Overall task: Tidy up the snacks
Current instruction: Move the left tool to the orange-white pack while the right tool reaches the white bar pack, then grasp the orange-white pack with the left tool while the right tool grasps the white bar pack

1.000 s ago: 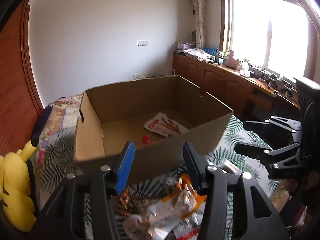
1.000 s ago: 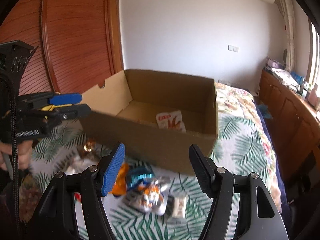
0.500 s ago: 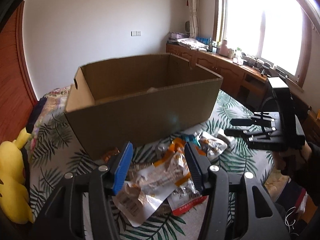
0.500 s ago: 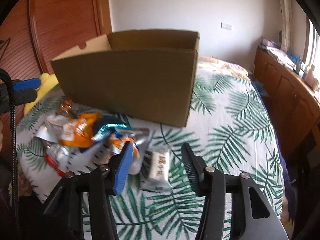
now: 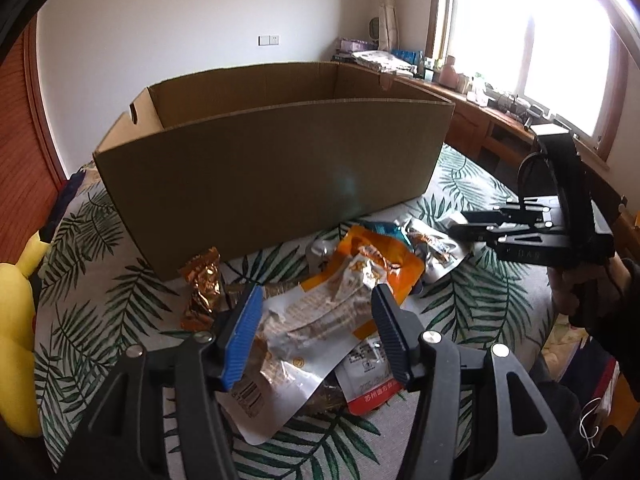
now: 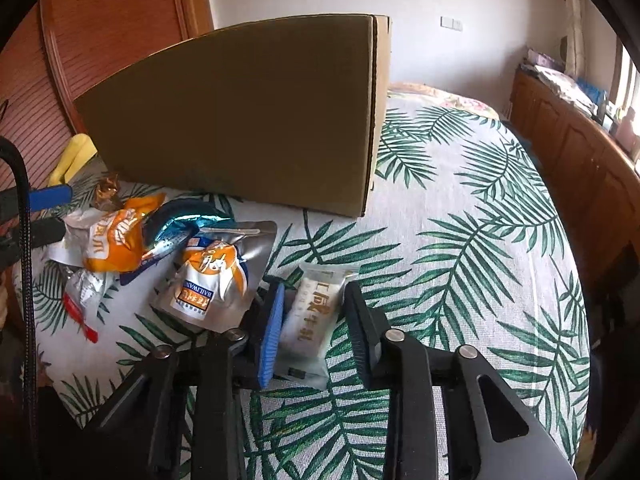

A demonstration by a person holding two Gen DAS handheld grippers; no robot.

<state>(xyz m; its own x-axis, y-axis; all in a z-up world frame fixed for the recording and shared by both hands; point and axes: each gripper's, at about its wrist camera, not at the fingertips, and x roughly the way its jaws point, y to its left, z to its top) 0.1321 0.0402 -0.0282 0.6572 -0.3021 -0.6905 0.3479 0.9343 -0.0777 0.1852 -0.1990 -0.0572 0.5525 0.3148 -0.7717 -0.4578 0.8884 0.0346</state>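
The white milk-candy bar (image 6: pixel 307 322) lies flat on the palm-leaf bedspread (image 6: pixel 460 216), long axis running from about 12 to 6 o'clock in the right wrist view, tipped a touch toward 1. Its gold characters run lengthwise down the wrapper; I can't read them surely. The right gripper (image 6: pixel 312 328) straddles it and its jaws have just been closing; the blue pad looks right against the wrapper's edge, the black one close, so I can't tell if it's truly clamped.

At 9 o'clock from it sits a silver-and-orange pouch (image 6: pixel 212 276) printed "BAILIWANG", upside down to that camera. Further at 10 o'clock is a blue foil pack (image 6: pixel 180 226) and an orange pouch (image 6: pixel 114 246).

The left gripper (image 5: pixel 316 332) hangs unclenched over a long silver-orange pouch (image 5: pixel 344 304) that points toward 1 o'clock, jaws having just widened. The cardboard box (image 5: pixel 272 168) stands at 12 o'clock behind the pile.
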